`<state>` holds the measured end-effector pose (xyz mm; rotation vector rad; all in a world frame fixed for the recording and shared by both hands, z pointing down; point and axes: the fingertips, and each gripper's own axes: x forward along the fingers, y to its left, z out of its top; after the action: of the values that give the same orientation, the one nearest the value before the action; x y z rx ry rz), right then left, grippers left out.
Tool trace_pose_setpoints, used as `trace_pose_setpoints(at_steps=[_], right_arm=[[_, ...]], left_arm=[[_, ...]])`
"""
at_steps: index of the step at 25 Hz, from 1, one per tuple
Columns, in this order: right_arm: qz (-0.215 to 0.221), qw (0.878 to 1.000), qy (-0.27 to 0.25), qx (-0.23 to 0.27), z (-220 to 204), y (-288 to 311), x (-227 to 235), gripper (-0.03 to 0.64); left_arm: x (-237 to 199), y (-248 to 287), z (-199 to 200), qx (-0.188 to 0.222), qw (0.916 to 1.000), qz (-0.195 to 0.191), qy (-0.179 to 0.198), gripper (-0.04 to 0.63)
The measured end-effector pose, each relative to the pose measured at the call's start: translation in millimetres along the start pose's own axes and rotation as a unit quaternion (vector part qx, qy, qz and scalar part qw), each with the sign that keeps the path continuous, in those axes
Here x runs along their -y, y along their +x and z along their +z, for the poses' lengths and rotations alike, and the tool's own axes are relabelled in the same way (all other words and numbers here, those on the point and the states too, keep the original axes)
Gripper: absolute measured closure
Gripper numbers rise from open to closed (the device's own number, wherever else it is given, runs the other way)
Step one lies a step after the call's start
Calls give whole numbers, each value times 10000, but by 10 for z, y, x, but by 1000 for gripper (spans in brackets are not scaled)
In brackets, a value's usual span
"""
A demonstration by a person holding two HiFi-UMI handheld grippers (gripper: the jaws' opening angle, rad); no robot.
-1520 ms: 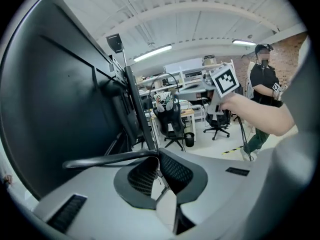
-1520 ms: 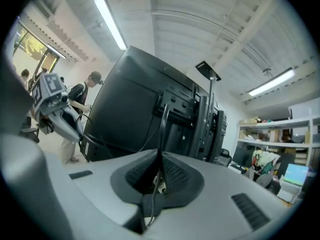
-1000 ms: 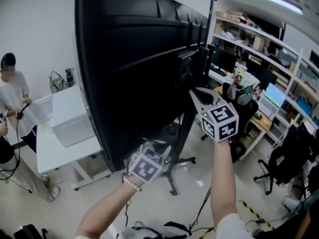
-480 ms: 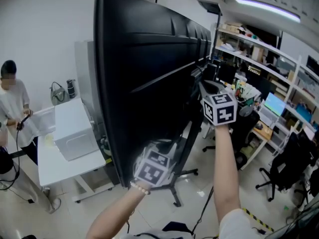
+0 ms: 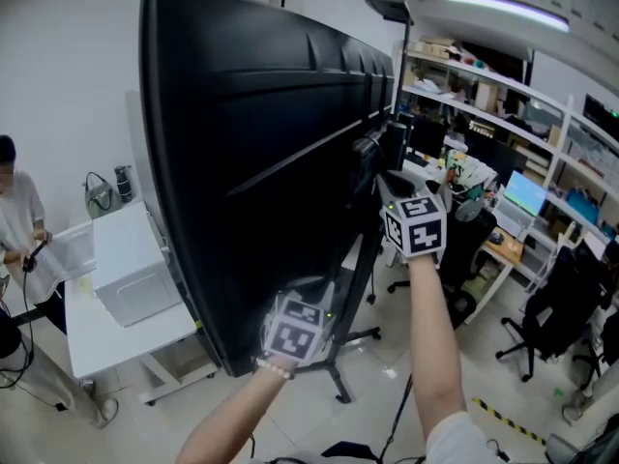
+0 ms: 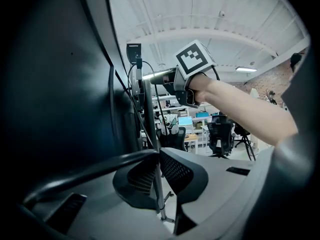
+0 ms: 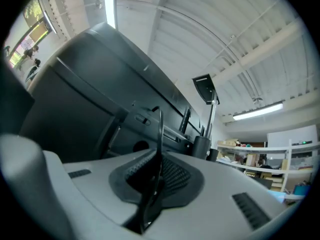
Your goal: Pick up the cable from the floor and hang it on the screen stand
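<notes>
The big black screen (image 5: pixel 251 162) stands on its screen stand (image 5: pixel 340 341), seen from behind. My right gripper (image 5: pixel 387 184) is raised level against the stand's upper bracket (image 6: pixel 134 74). A thin black cable (image 7: pixel 159 134) stands up in a loop between its pads, which still pinch it, though its jaws have just been opening. My left gripper (image 5: pixel 309 296) is lower, beside the screen's bottom edge, shut on a thicker stretch of the cable (image 6: pixel 85 176). More cable (image 5: pixel 398 412) hangs toward the floor under my right arm.
A white table (image 5: pixel 106 329) with a white box (image 5: pixel 135 269) stands left of the screen, and a person (image 5: pixel 14 225) is beside it. Shelves (image 5: pixel 503 95), a desk with a laptop (image 5: pixel 527 191) and office chairs (image 5: pixel 551 317) fill the right side.
Both grippers have moved in toward the back of the screen and risen slightly. The right gripper now sits against the stand's upper part.
</notes>
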<state>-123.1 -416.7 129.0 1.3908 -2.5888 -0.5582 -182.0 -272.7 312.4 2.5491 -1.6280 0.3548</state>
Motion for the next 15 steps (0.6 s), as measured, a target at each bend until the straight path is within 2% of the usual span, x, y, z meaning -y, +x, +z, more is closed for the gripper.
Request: trace_pose_setpoints(at_steps=[1,3,4,9,13,14,15], right_arm=[[17,9999,-22,121,13,-17,-13,565],[103,9994,14,321,15,-65,-35,533],[158,9992,58,356,-9,-92,-33,515],[471,9983,176,299,-259,-299,13,480],[813,9958,312,270,-503,-552,-64,482],[945,9943,409,267,-582,-654,-88,528],[1079,9923,537,278,-659,-773,-107,534]], left_arm=[[17,37,-40,-39,10000,8,-63,578],[60,112,-126,-178,9996,43,-192,441],[92,148,-157,-243,9994,65,-245,425],[422,346,-464,-886,9947,158,-492,425],[637,373,-638,-1000,9923,338,-650,425],[693,372,-661,-993,9922,380,-657,461],[760,366,-666,-944,9925,406,-658,501]])
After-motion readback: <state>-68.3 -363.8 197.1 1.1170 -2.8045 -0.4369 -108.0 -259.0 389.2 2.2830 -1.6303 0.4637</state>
